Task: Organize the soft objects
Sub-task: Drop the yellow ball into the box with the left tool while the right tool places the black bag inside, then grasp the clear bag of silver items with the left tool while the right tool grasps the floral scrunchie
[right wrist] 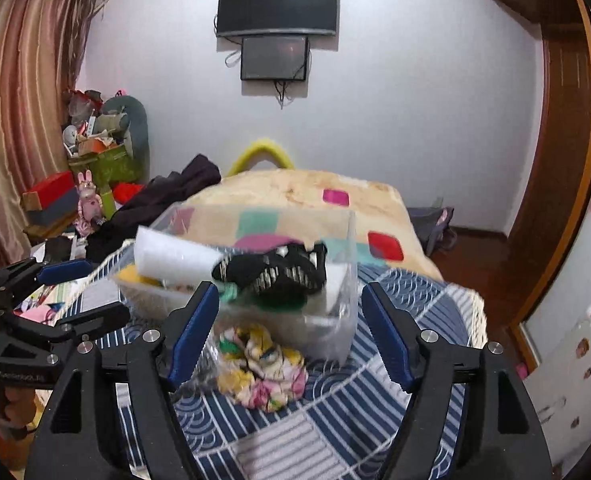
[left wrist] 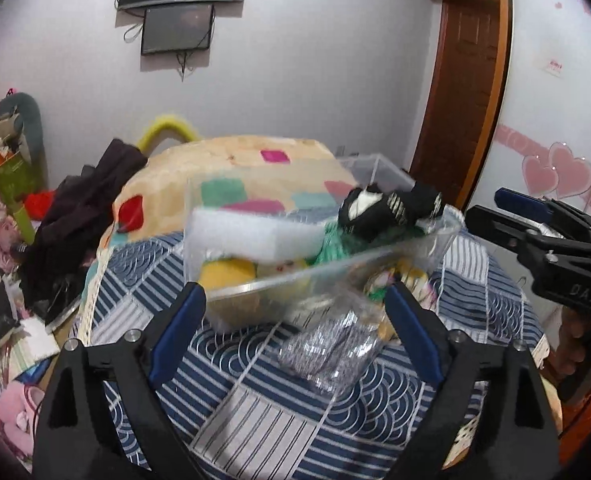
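Observation:
A clear plastic bin (left wrist: pixel 447 236) (right wrist: pixel 349 280) stands on the blue patterned cloth. It holds a white sponge (left wrist: pixel 255 234) (right wrist: pixel 171 258), a black sock bundle (left wrist: pixel 391 208) (right wrist: pixel 279 272), yellow sponges (left wrist: pixel 227 272) and green cloth (left wrist: pixel 335 252). A silver scrubber in a clear bag (left wrist: pixel 327 348) lies in front of the bin, between my left gripper's open fingers (left wrist: pixel 295 328). A floral fabric bundle in a bag (right wrist: pixel 263 364) (left wrist: pixel 407 280) lies before the bin, between my right gripper's open fingers (right wrist: pixel 287 328). Both grippers are empty.
The blue and white patterned cloth (right wrist: pixel 335 420) covers a round table. A beige blanket with coloured squares (right wrist: pixel 295 200) lies behind the bin. Dark clothes (left wrist: pixel 79 216) and clutter lie at the left. The right gripper shows at the right edge of the left wrist view (left wrist: pixel 535 232).

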